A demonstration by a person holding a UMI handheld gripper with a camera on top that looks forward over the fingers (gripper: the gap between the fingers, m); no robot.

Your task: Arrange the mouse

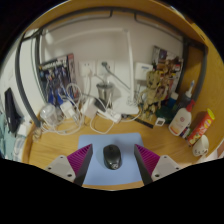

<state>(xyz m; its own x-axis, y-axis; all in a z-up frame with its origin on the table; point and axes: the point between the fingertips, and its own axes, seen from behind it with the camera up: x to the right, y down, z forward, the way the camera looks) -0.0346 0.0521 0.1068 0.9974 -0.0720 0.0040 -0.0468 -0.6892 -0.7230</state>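
Observation:
A dark grey mouse (112,155) lies on a light blue mouse mat (111,176) on a wooden desk (60,147). It stands between my gripper's (112,160) two fingers, whose magenta pads (81,160) flank it with a gap at each side. The gripper is open and the mouse rests on the mat on its own.
Beyond the mat, white cables and adapters (70,108) sprawl across the desk. A white cylindrical device (180,124) and an orange bottle (203,122) stand to the right. Cluttered equipment (158,85) lines the back wall. A dark monitor edge (11,108) is at the left.

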